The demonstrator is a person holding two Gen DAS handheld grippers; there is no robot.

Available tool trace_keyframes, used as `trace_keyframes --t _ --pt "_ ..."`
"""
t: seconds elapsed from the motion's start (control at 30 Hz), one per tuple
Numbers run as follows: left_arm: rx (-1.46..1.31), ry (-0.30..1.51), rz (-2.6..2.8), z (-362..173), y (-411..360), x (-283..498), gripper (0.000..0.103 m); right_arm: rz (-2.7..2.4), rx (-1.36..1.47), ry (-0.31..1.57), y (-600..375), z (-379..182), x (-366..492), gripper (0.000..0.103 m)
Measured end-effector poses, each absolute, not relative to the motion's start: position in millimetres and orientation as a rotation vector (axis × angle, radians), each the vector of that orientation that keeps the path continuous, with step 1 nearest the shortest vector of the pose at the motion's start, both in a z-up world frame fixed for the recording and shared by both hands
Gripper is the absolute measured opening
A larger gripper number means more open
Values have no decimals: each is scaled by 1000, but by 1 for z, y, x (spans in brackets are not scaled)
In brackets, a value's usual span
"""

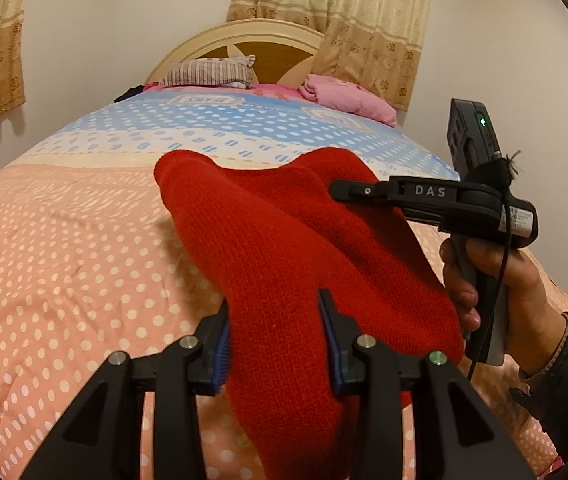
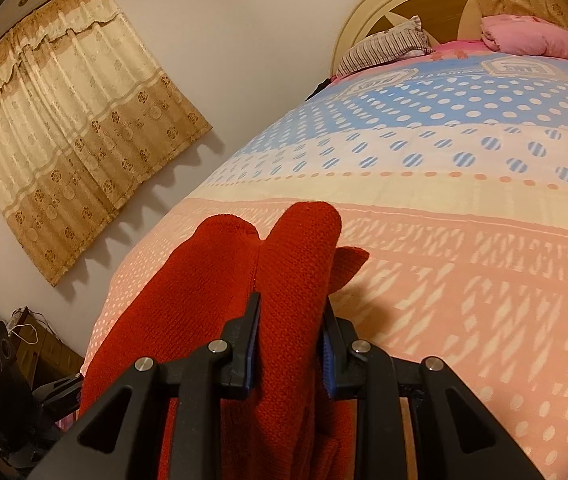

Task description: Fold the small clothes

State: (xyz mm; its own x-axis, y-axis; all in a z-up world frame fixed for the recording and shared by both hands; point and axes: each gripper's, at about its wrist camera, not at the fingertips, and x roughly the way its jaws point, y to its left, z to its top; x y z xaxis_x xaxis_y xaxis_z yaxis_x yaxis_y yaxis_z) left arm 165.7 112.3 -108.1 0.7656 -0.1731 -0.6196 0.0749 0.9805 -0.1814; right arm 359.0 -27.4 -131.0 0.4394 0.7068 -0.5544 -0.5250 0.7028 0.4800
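A red knitted garment (image 1: 279, 240) hangs stretched between both grippers above the bed. My left gripper (image 1: 275, 320) is shut on its near edge, the cloth bunched between the blue pads. In the left wrist view the right gripper (image 1: 340, 190) reaches in from the right and sits on the cloth's far part. In the right wrist view my right gripper (image 2: 292, 312) is shut on a thick fold of the same red garment (image 2: 219, 280), which drapes forward and to the left onto the bedspread.
The bed (image 1: 63, 260) has a pink, cream and blue dotted bedspread (image 2: 464, 260). A striped pillow (image 1: 207, 72) and a pink blanket (image 1: 348, 96) lie at the headboard (image 1: 243, 40). Curtains (image 2: 71, 128) hang on the wall. Bags and clutter (image 2: 31, 340) stand beside the bed.
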Motion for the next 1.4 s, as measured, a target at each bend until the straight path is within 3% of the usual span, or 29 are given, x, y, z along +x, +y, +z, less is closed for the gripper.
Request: trace_keyframes --t 0.97,1.4 --pt "-223 737 -41 -141 148 156 41 832 217 903 37 -158 379 26" --pt "-197 757 2 -149 148 158 56 780 252 963 23 -186 385 26"
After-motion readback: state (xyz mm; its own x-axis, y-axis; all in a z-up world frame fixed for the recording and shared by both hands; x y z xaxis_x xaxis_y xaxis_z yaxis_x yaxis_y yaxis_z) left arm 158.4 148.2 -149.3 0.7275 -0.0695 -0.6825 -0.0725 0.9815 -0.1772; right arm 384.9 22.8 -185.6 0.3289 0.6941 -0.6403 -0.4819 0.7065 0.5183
